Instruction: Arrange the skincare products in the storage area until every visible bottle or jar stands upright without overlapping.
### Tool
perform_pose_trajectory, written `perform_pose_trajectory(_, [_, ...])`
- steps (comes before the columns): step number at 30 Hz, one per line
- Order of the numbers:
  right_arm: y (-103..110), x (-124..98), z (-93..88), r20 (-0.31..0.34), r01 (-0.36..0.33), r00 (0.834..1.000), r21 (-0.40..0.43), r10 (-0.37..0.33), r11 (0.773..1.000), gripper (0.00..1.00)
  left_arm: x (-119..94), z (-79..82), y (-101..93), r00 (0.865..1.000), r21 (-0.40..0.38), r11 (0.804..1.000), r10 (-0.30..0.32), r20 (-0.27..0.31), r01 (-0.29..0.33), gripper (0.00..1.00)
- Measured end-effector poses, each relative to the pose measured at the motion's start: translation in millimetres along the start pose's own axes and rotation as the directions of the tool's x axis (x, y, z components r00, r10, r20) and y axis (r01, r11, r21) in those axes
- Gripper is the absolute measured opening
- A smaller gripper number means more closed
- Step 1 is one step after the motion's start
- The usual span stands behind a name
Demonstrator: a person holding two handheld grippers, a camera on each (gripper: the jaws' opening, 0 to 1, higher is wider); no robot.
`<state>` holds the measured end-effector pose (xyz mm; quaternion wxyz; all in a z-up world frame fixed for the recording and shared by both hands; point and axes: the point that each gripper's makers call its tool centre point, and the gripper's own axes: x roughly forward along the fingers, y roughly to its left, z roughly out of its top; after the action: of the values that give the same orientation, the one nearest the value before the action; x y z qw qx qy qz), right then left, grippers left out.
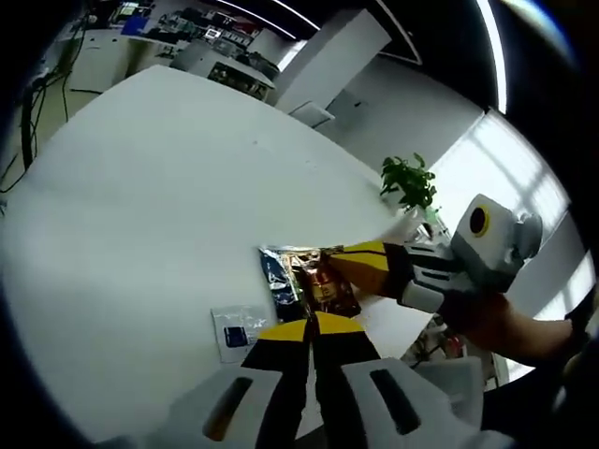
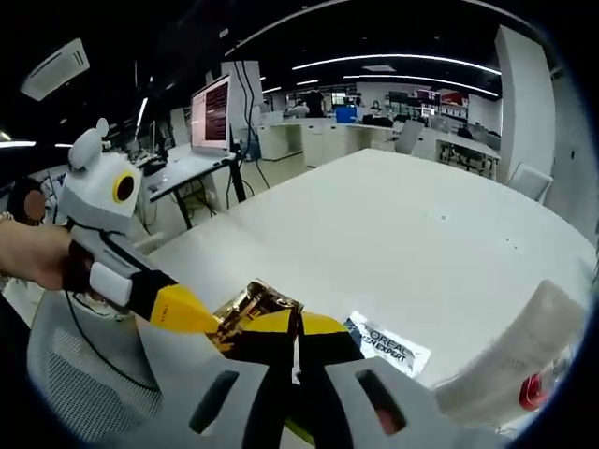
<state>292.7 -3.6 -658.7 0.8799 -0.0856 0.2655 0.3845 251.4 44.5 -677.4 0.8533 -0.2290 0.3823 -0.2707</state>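
Foil sachets on the white table, both grippers at them.

The foil sachets [image 1: 309, 281] lie near the table [image 1: 150, 215] edge; the right gripper [image 1: 329, 254] reaches their top edge, jaws together, grip unclear. The left gripper [image 1: 312, 327] has closed jaws touching their near edge. A flat white sachet [image 1: 239, 332] lies just beside. A potted plant [image 1: 409, 182] stands well apart; a translucent bottle [image 2: 510, 360] leans nearby.
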Motion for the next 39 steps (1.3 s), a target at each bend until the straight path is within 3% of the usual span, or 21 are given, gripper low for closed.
perform_pose_trajectory(16, [-18.9, 32.6, -15.5, -0.048, 0.012, 0.999, 0.011, -0.011, 1.0, 0.01, 21.0, 8.3, 22.8, 0.999, 0.008, 1.0, 0.029, -0.038, -0.029, 0.0])
perform_pose_trajectory(39, [-29.4, 79.0, -37.1, -0.128, 0.024, 0.991, -0.1, -0.036, 0.995, 0.01, 50.7, 8.6, 67.6, 0.993, 0.003, 0.996, 0.09, -0.076, -0.09, 0.0])
